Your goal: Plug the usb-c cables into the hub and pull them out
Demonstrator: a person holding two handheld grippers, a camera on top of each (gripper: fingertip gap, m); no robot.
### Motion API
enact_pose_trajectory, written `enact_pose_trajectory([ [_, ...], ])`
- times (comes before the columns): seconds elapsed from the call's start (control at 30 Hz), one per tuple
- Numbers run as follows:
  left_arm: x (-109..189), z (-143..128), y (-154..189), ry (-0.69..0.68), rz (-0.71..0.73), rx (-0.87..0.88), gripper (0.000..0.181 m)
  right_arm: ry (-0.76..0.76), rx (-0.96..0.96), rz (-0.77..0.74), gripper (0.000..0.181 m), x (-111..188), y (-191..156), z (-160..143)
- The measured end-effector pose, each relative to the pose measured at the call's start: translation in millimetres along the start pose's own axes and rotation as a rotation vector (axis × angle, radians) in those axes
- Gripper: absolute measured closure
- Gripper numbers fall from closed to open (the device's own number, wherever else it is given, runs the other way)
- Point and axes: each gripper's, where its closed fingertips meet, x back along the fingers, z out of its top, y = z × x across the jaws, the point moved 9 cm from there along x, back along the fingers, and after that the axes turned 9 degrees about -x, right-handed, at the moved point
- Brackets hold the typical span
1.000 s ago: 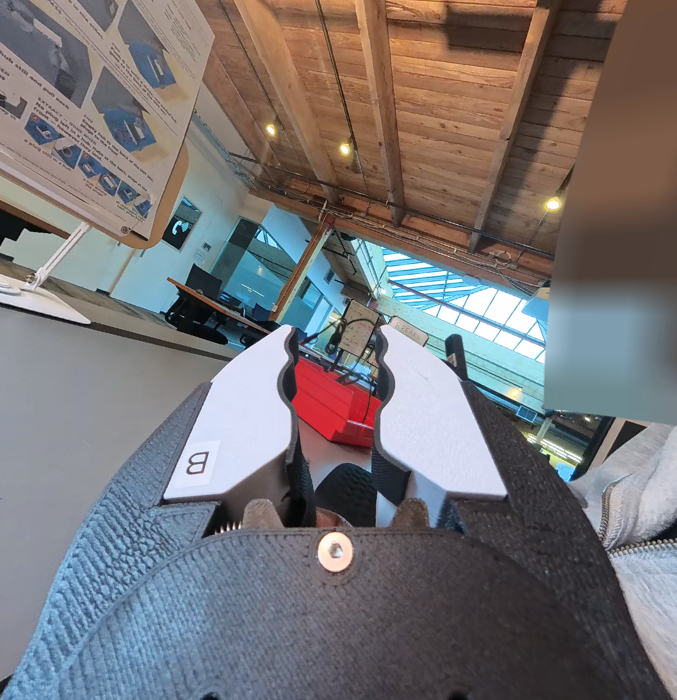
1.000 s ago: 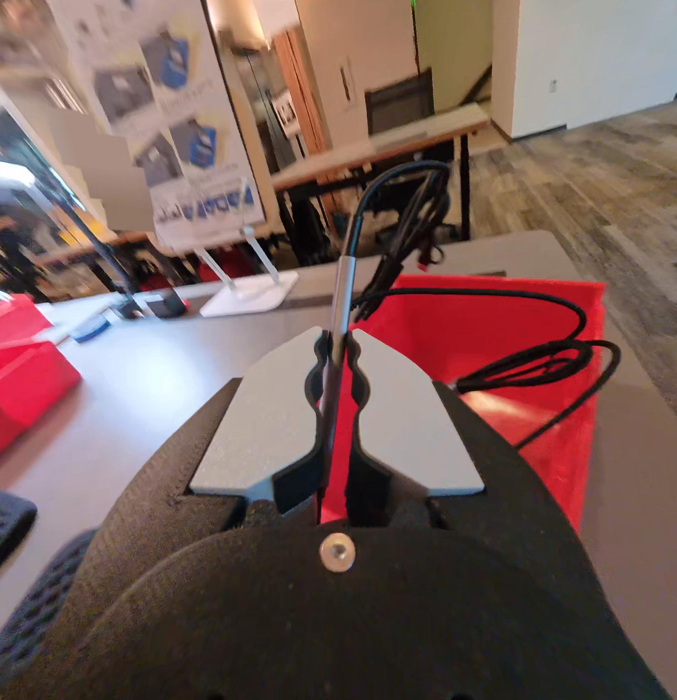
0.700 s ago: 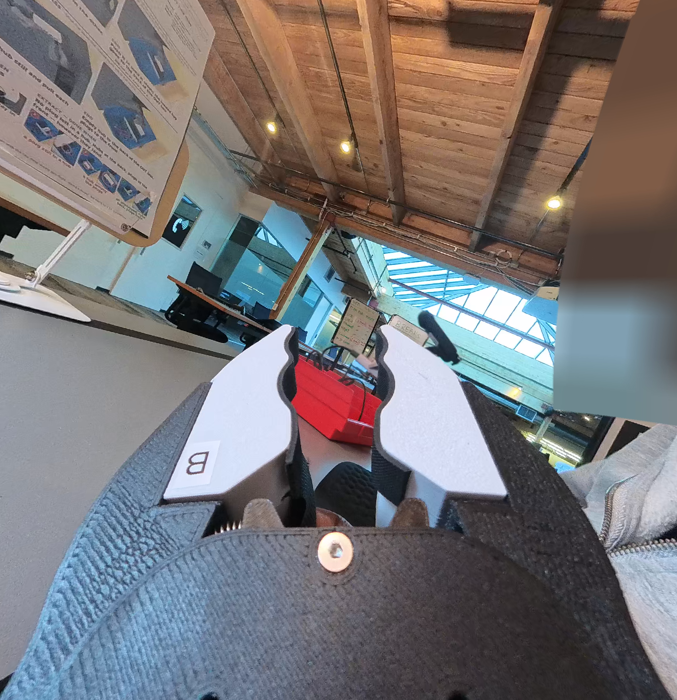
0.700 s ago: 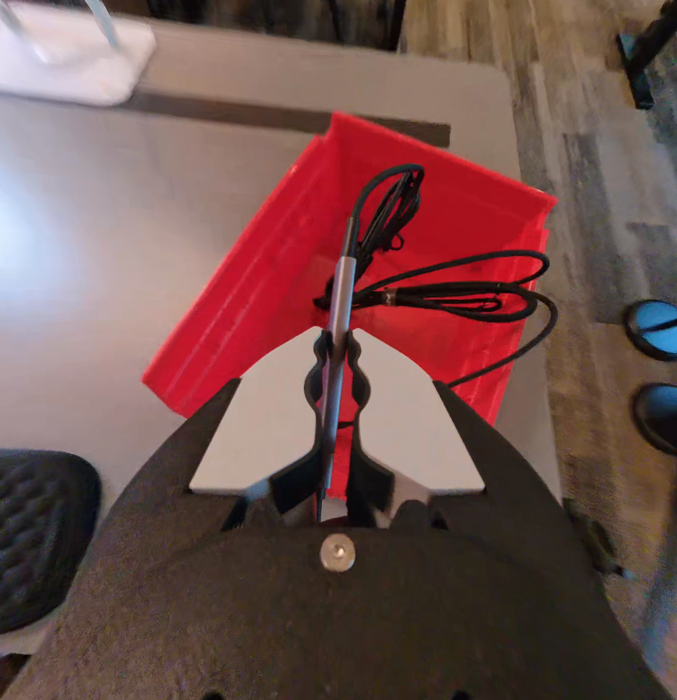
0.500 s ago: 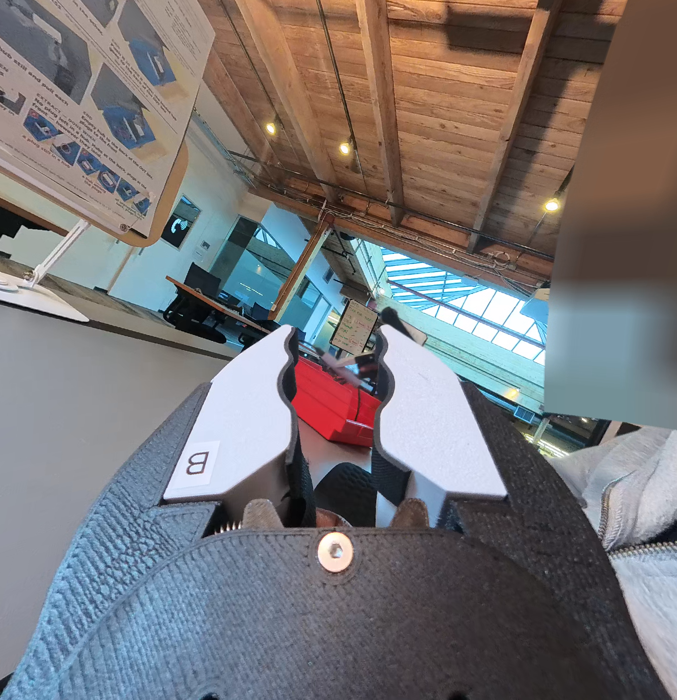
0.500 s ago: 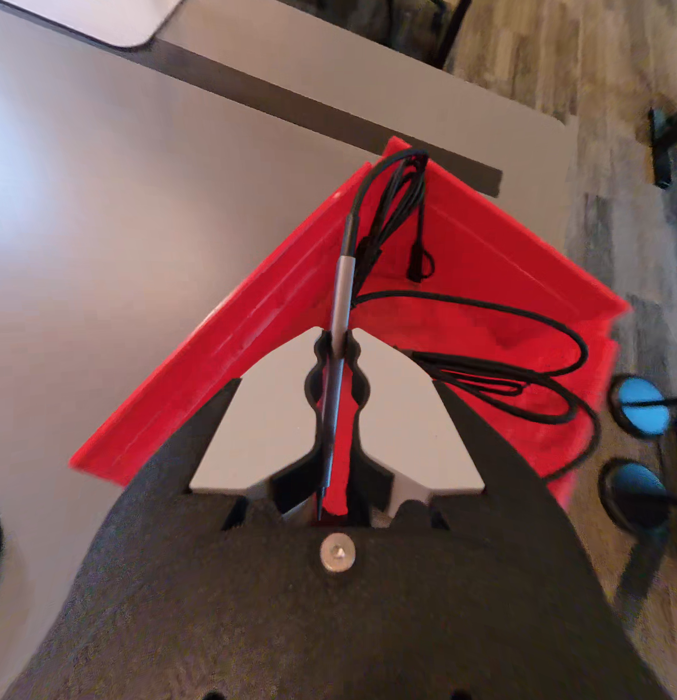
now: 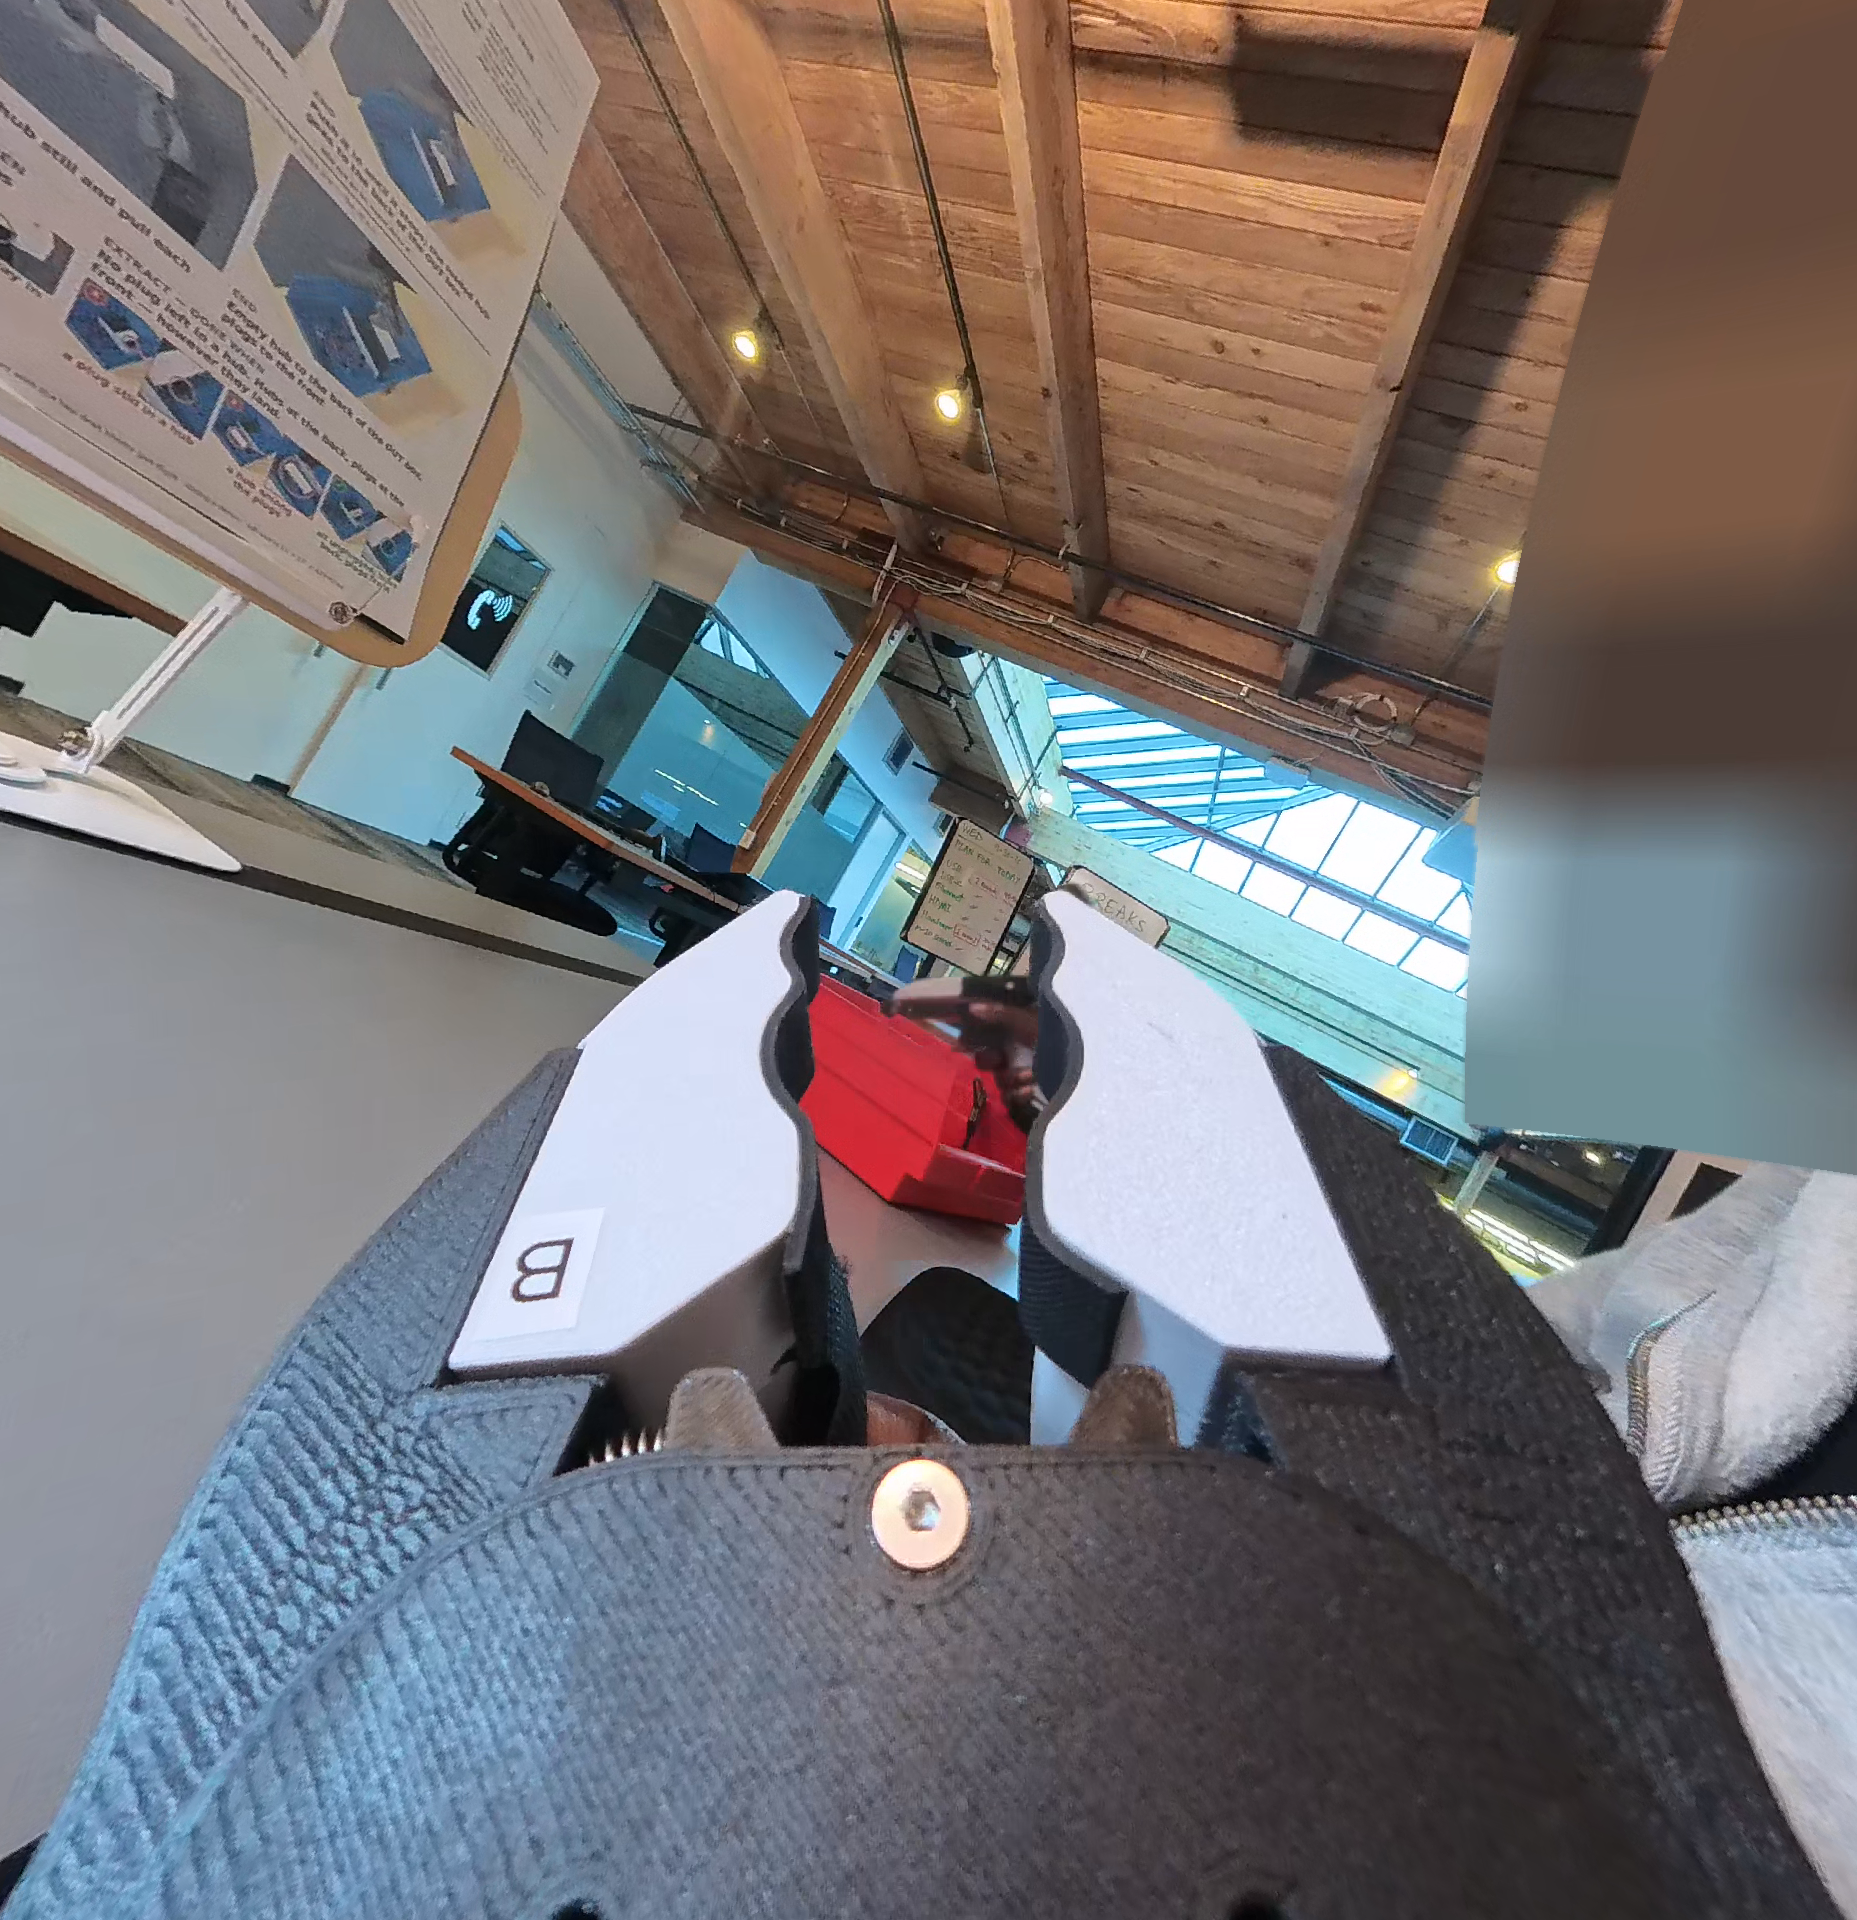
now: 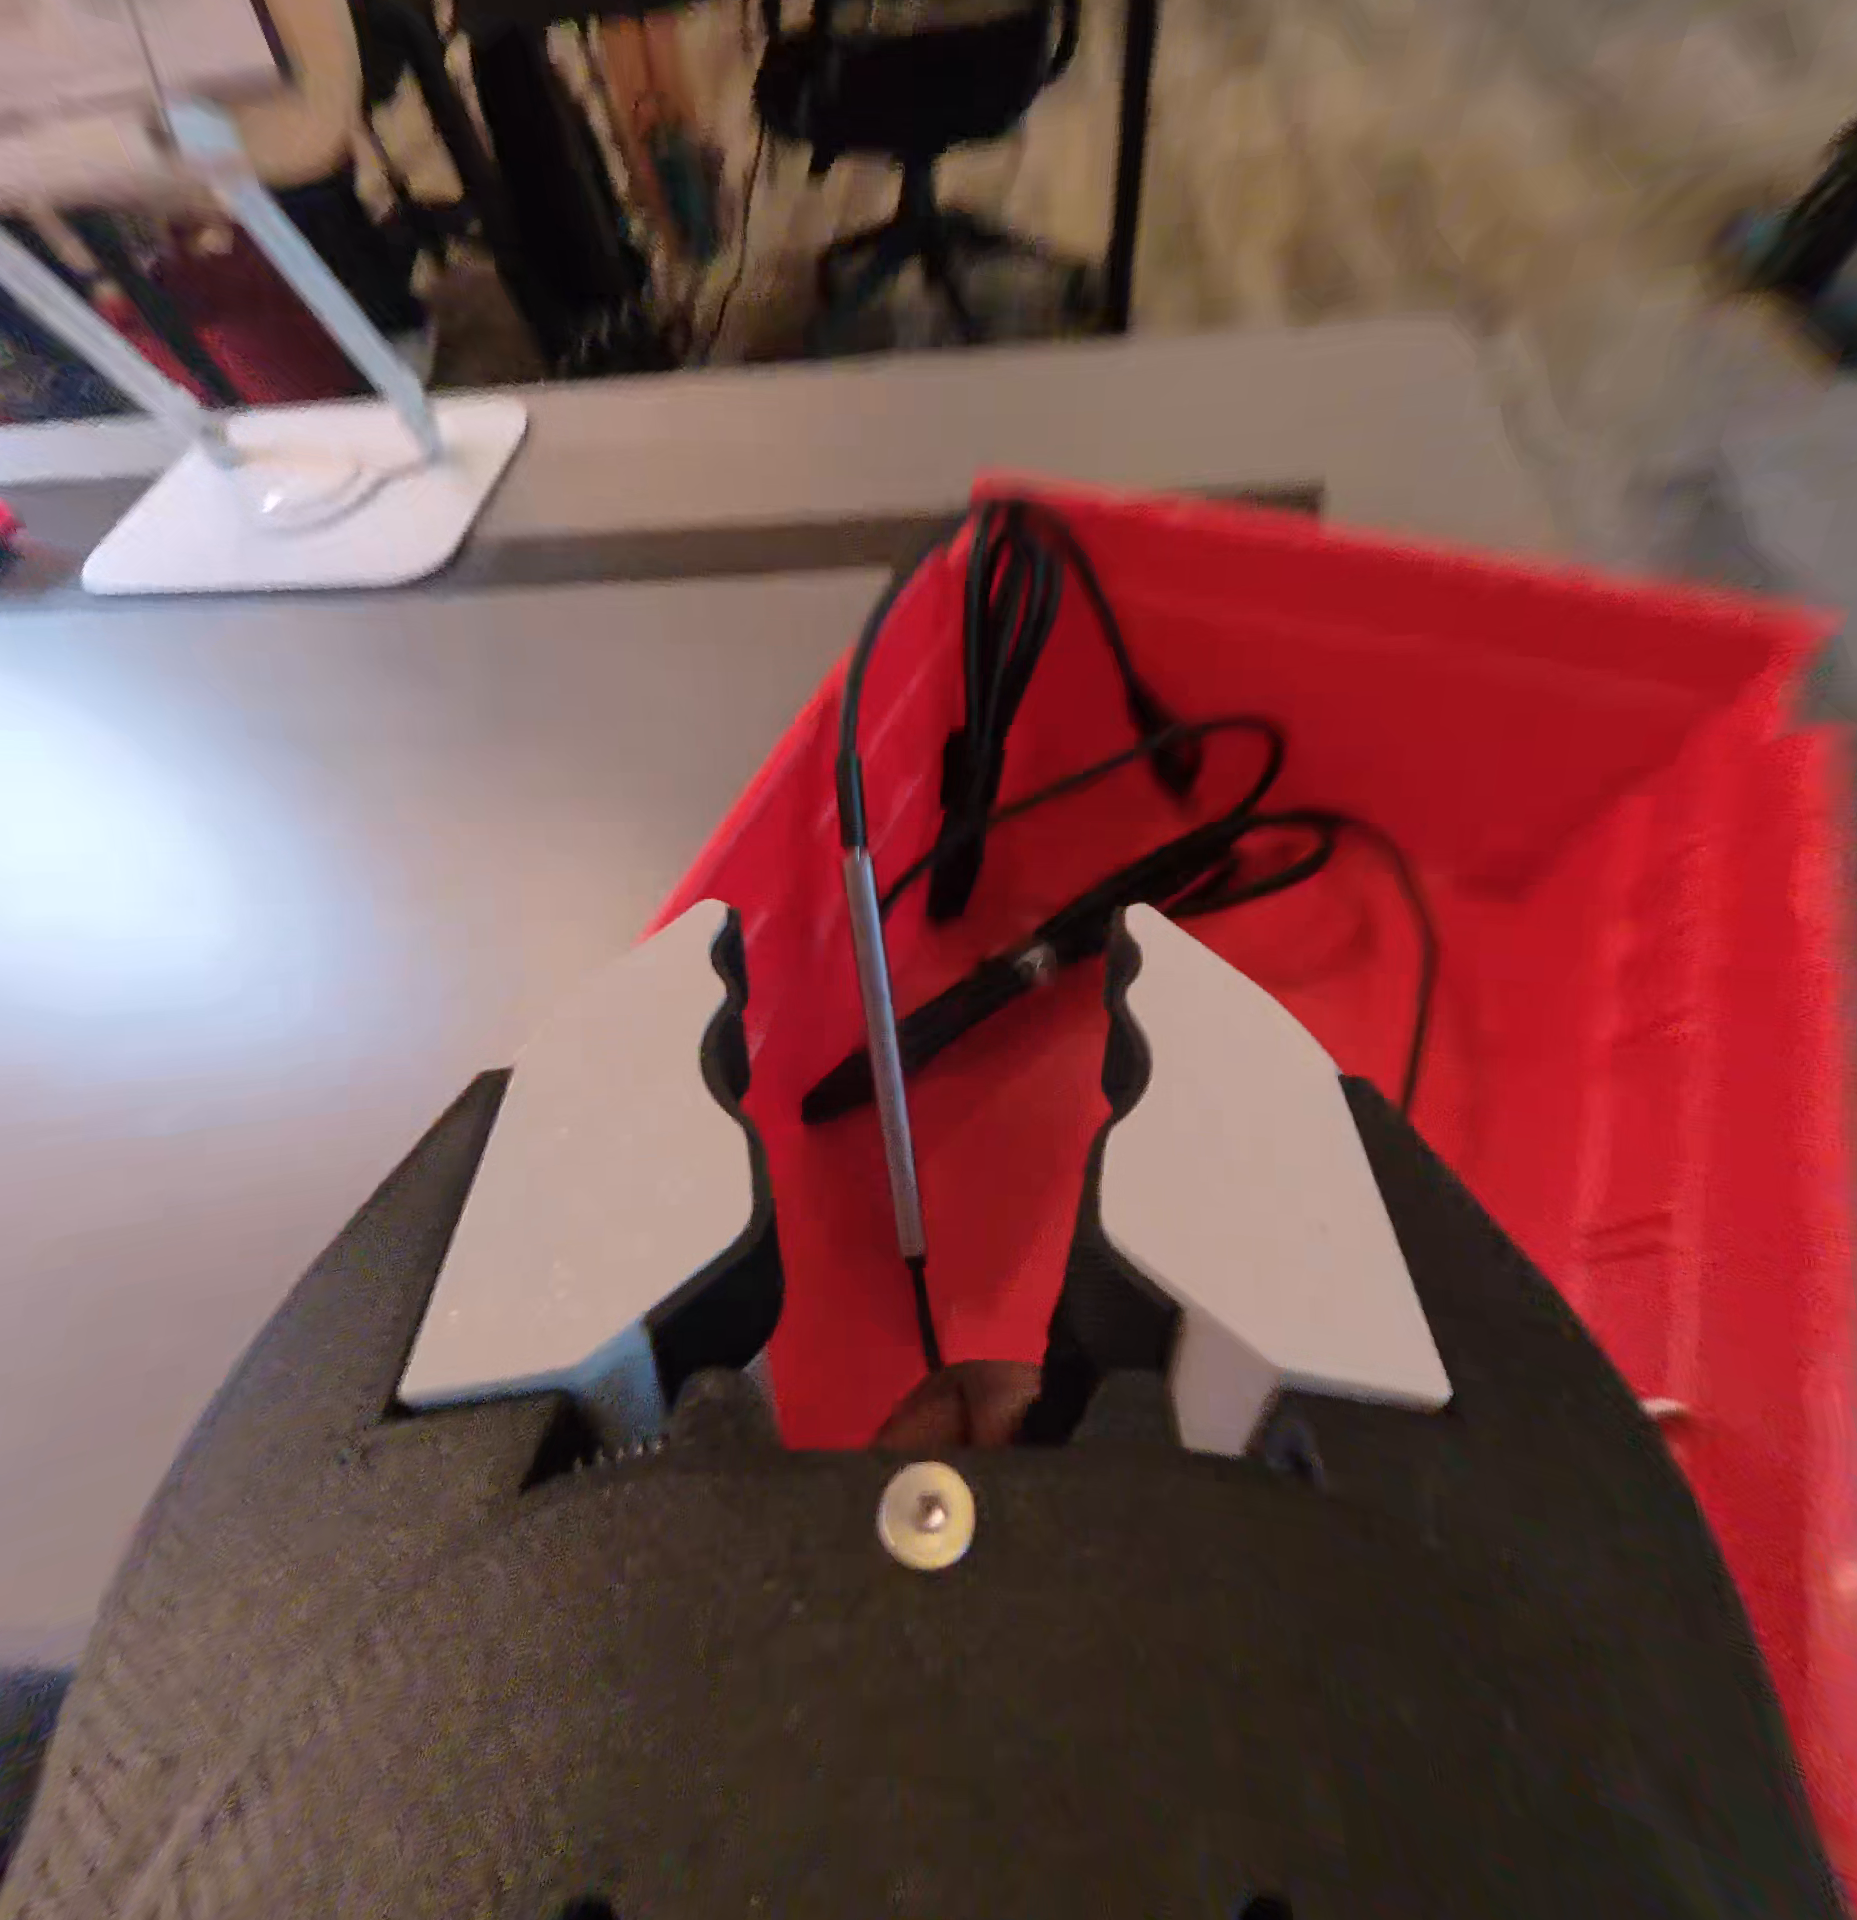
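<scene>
Right claw (image 8: 924,925): released, fingers spread wide, positioned over the open red bin (image 8: 1526,727). A slim grey rod-shaped hub (image 8: 882,1049) w/ black cable at each end lies in the gap between the two fingers, touching neither; whether it rests on the bin floor or hangs free cannot be told (motion blur). Black usb-c cables (image 8: 1017,665) lie looped inside the bin, one bundle draped against the far left wall, another dark connector body crossing behind the hub at an angle. Bin sits on grey bench (image 8: 280,831), near its right edge; white stand base (image 8: 311,509) farther back on bench. Left claw (image 7: 919,935): released, approx. half-open gap, nothing between fingers, tilted up toward the wooden ceiling and held low near bench level. Through that gap the same red bin (image 7: 903,1101) shows at distance, w/ the other claw blurred above it. Instruction board (image 7: 238,260) on stand at upper left; grey sleeve (image 7: 1734,1299) of person at right edge.
</scene>
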Motion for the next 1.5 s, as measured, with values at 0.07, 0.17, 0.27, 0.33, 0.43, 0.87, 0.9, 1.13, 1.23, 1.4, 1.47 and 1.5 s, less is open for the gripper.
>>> enact_pose_trajectory([
  [0.07,-0.1,-0.1,0.4,0.000,0.000,-0.004,0.143,0.165,0.052,-0.024,0.116,24.2,-16.0,13.6],
  [0.17,-0.6,-0.4,0.9,-0.005,-0.001,-0.011,0.143,0.447,0.059,0.161,0.108,63.8,-58.7,22.7],
  [0.27,-1.0,-0.7,1.0,-0.007,-0.002,-0.012,0.143,0.711,-0.115,0.384,0.074,97.3,-108.0,14.6],
  [0.33,-1.2,-0.7,1.1,-0.007,-0.003,-0.013,0.142,0.816,-0.165,0.488,0.067,110.0,-144.2,-1.8],
  [0.43,-1.6,-0.6,3.5,-0.009,-0.007,-0.033,0.142,0.882,-0.116,0.518,0.060,107.2,-191.9,-35.5],
  [0.87,24.0,133.8,50.1,-0.414,0.022,-0.548,0.140,0.918,0.125,0.506,0.064,43.0,-259.7,-109.4],
  [0.9,28.4,148.9,37.6,-0.567,0.138,-0.574,0.139,0.897,0.093,0.526,0.062,41.1,-260.3,-110.0],
  [1.13,33.1,240.8,-67.1,-1.426,0.233,-0.998,0.136,0.857,-0.016,0.610,0.065,40.5,-264.5,-112.2],
  [1.23,33.5,254.7,-123.6,-1.736,0.217,-1.029,0.137,0.846,-0.057,0.659,0.066,42.5,-270.5,-114.6],
  [1.4,46.6,233.2,-186.4,-2.056,0.047,-1.020,0.143,0.835,-0.119,0.712,0.067,44.4,-273.7,-115.7],
  [1.47,57.1,220.3,-206.9,-2.184,-0.028,-1.034,0.143,0.834,-0.157,0.726,0.068,44.3,-271.0,-114.5],
  [1.5,62.6,215.4,-216.1,-2.241,-0.069,-1.056,0.143,0.834,-0.183,0.731,0.069,44.0,-268.9,-113.7],
])
